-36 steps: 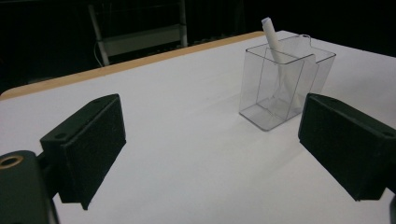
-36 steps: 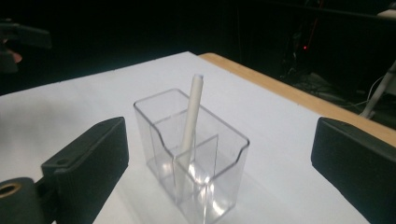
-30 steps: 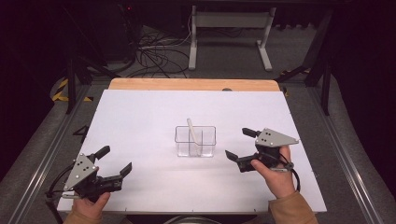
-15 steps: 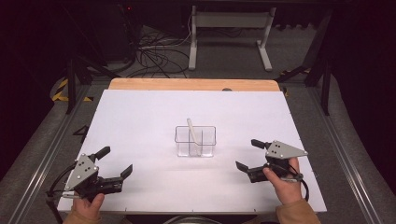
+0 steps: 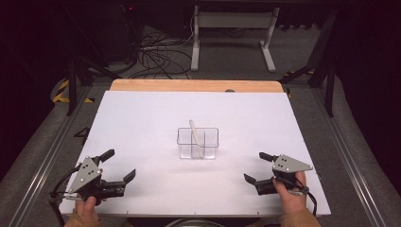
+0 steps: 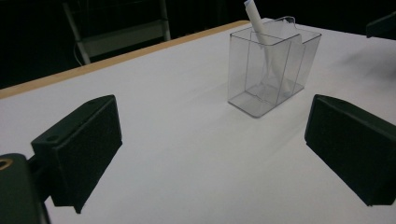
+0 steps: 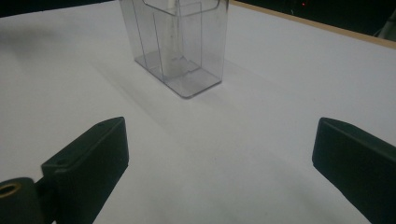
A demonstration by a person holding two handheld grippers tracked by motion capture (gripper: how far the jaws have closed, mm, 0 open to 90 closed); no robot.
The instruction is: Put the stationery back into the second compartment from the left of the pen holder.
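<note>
high view: clear box (image 5: 198,143) stands upright mid-table (image 5: 142,123), no legible writing on it; a white stick (image 5: 195,137) leans inside, long axis tilted, top end toward the far side. left gripper (image 5: 119,166) and right gripper (image 5: 255,166) rest near the front edge, well apart from the box, jaws spread and empty.

left gripper view: box (image 6: 273,65) ahead-right, stick (image 6: 261,32) protruding above the rim.

right gripper view: box (image 7: 180,46) ahead, divided into compartments.

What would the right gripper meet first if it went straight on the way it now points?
Probably the clear plastic holder with the white pen; the right gripper faces it across bare white tabletop.
</note>
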